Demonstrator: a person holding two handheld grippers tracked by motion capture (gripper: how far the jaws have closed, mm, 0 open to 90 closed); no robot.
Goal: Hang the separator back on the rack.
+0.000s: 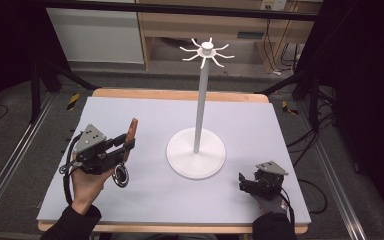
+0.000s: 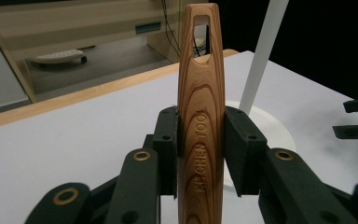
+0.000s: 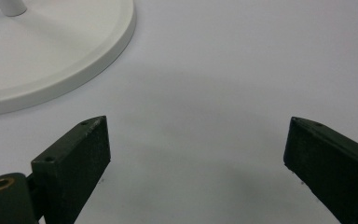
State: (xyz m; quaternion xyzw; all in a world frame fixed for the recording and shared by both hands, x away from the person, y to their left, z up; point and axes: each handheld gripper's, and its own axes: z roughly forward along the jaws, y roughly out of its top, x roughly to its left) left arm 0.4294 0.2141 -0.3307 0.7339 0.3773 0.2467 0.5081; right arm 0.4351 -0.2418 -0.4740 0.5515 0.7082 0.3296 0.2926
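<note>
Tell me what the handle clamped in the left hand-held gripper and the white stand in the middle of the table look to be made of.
Handle: wood, smooth with a light sheen; strong brown grain rings, engraved "KITCHEN TOOL", and a hanging slot at the tip.
White stand: looks like painted metal or plastic, matte white; uniform colour over round base, slim pole and hook arms, no grain. The look leaves open which.
Left hand-held gripper: pads look like matte black plastic.

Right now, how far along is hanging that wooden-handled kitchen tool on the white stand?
Picked up: the left gripper is clamped on the wooden handle, tool off the table. Left to do: slipping the handle's hole over a hook on the white stand, whose hooks are all bare. The right gripper waits open.
</note>
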